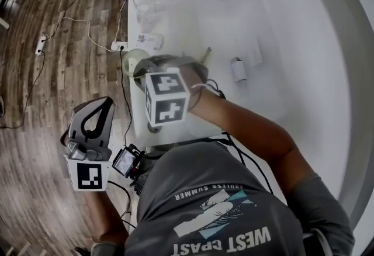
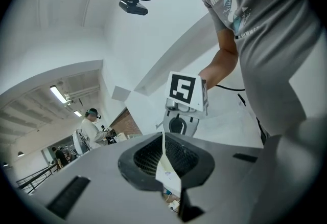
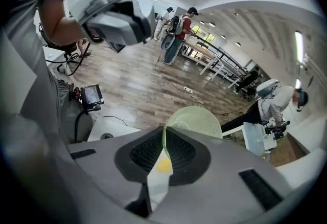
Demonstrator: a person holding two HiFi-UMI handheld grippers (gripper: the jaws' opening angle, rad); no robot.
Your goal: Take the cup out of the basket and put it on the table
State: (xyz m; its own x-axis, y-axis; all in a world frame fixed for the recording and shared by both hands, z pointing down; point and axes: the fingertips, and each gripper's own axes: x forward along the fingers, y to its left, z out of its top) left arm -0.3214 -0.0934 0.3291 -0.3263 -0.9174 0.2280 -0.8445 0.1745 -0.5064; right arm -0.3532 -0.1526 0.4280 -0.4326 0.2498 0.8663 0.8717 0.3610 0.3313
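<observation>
Right gripper (image 3: 164, 141) jaws clenched on the rim of the pale green translucent plastic cup (image 3: 198, 121), at the white counter's (image 1: 198, 21) left edge. Left gripper (image 2: 163, 154) jaws closed, empty. We judge this thin rim pinch could slip, dropping the cup off that edge.

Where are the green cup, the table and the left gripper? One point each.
green cup (image 3: 199, 120), right gripper view, on its wall beyond the jaws.
table (image 1: 198, 44), head view, on a bare part of its top.
left gripper (image 2: 163, 137), left gripper view, between the tips of its shut jaws.
</observation>
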